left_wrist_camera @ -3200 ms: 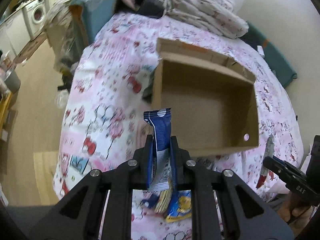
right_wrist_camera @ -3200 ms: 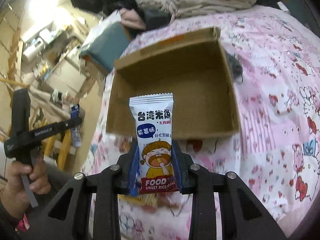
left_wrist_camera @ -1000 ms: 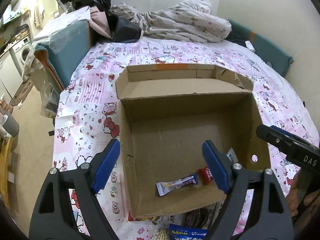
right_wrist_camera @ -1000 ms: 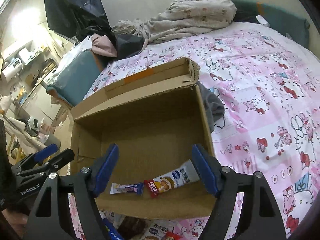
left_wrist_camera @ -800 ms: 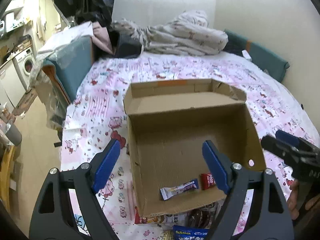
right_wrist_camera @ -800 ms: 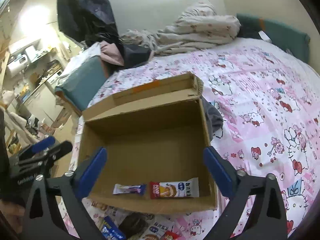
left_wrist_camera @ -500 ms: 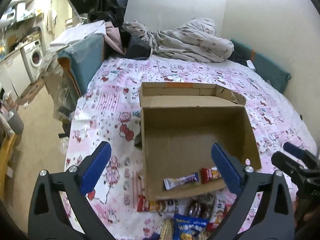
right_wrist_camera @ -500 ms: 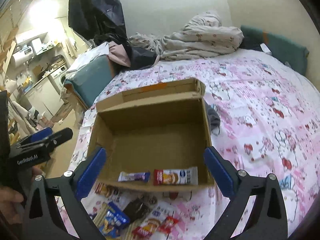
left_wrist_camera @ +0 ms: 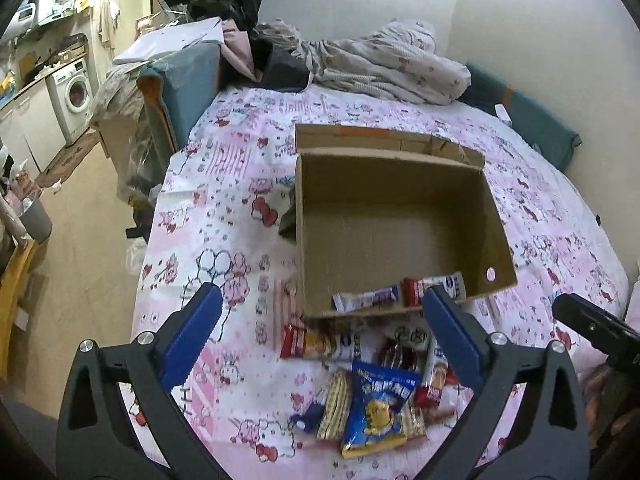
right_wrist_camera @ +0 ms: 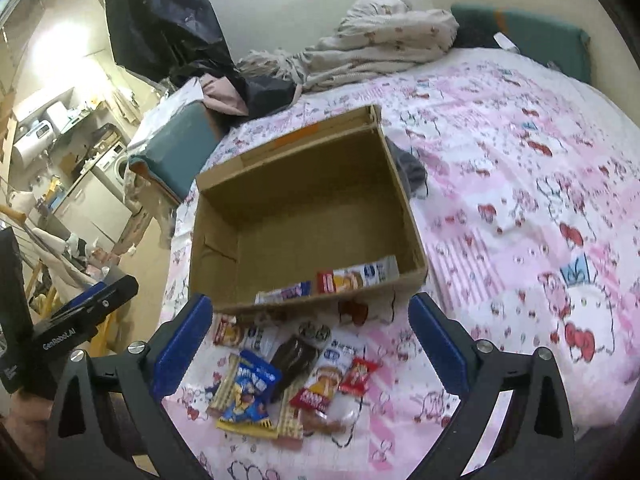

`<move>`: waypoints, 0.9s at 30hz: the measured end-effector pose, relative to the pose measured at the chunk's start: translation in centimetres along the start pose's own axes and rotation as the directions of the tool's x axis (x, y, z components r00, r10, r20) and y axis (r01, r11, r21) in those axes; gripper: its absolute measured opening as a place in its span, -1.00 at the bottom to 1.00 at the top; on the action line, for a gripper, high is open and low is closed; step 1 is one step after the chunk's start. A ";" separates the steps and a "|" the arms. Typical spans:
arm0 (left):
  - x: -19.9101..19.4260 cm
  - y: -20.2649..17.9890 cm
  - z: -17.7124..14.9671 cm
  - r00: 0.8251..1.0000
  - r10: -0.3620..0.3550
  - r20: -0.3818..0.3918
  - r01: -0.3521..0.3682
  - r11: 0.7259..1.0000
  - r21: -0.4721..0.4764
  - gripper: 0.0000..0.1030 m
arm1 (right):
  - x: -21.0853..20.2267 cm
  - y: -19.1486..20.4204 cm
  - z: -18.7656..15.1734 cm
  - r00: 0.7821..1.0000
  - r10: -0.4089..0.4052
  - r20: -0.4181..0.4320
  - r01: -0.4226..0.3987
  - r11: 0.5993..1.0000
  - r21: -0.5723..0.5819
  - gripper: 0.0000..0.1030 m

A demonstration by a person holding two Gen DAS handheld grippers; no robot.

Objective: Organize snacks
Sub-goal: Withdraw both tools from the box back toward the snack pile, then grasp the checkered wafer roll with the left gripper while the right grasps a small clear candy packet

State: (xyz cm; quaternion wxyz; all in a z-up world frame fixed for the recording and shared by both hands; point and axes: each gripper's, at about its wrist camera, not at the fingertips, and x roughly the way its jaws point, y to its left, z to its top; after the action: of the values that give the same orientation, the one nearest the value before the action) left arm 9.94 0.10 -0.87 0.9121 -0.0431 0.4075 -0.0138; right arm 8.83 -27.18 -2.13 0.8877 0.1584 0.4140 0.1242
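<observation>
Below both of my hand-held grippers, a pile of loose snack packets [left_wrist_camera: 372, 388] lies on the pink bed sheet [left_wrist_camera: 224, 240], just in front of the cardboard box [left_wrist_camera: 496, 216]. My left hand-held gripper [left_wrist_camera: 320, 336] and right hand-held gripper [right_wrist_camera: 308, 344] hang with fingers wide apart, holding nothing. Two packets, a purple bar [right_wrist_camera: 286, 293] and a rice cake bar [right_wrist_camera: 358, 276], lie inside the box by its near wall.

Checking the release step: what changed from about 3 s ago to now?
Both grippers let go. The left gripper dropped its blue bar and the right gripper its rice cake bar into the cardboard box, along the near wall. Both now stand open, empty and pulled back over the snack pile. The box stayed put on the bed.
</observation>
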 end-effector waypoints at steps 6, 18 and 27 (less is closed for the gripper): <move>-0.4 0.3 -1.2 0.999 0.030 -0.024 -0.030 1.000 -0.005 0.93 | 1.0 0.5 -1.4 0.998 -0.048 -0.046 0.047 0.999 -0.027 0.95; 2.2 1.5 -2.7 0.986 0.020 -0.165 -0.028 0.998 -0.050 0.93 | 2.4 -1.4 -1.9 0.989 -0.108 -0.097 0.114 0.991 0.063 0.92; 8.4 1.3 -6.4 0.894 -0.035 -0.446 -0.003 0.996 -0.085 -0.19 | 3.0 -2.2 -1.9 0.988 -0.089 -0.128 0.104 0.988 0.113 0.92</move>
State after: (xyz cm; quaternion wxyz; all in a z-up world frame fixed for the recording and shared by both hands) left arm 10.79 0.41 -11.43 0.7914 -0.0800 0.6059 -0.0141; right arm 9.44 -27.76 -6.25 0.8546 0.1831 0.4815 0.0655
